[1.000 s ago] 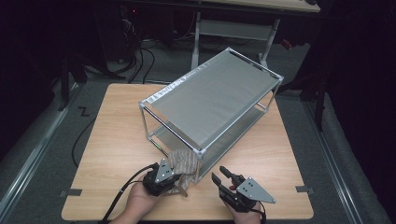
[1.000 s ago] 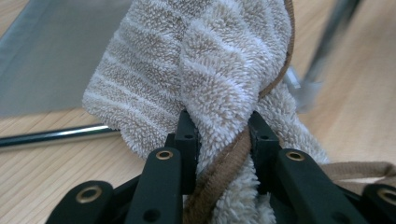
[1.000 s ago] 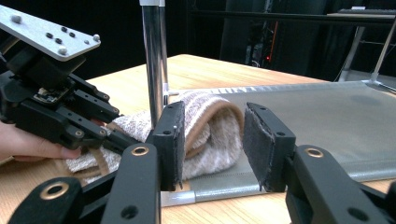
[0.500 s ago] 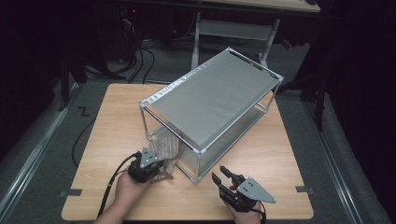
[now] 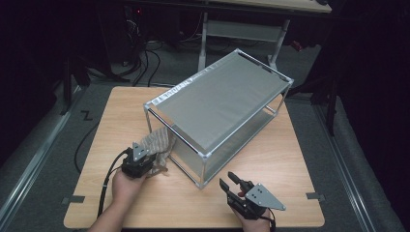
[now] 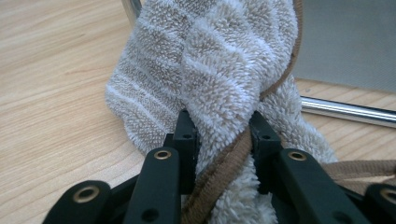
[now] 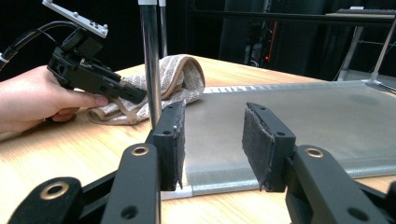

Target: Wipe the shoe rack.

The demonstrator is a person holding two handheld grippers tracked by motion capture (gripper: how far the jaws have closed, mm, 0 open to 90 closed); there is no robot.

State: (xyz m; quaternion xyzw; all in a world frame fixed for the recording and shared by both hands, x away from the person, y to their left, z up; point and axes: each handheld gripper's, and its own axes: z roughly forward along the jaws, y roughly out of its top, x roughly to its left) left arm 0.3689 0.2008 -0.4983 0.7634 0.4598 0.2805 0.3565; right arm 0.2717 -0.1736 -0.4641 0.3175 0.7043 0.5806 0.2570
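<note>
Fluffy terry-cloth towel [image 6: 224, 79], glossy metal rack frame [image 5: 203, 157], matt wood-grain table [image 5: 116, 106].

A dim lab or test room: a lone wooden counter [image 5: 270, 203] stands on grey carpet, black cables [image 5: 145, 58] sprawl across the floor at the upper left, and metal-legged desks [image 5: 232, 29] line the top edge.

1. The high view looks forward and down from above the person's side, taking in the whole wooden table [image 5: 121, 106] and the metal-framed rack [image 5: 220, 104]
2. The left gripper view rides low over the tabletop, very close on the towel [image 6: 219, 79] between its own jaws, a rack bar behind
3. The right gripper view sits near table height, facing the rack's corner post [image 7: 150, 60]
4. The right gripper view also catches the left gripper [image 7: 135, 96] with the towel, shared with both other views
</note>
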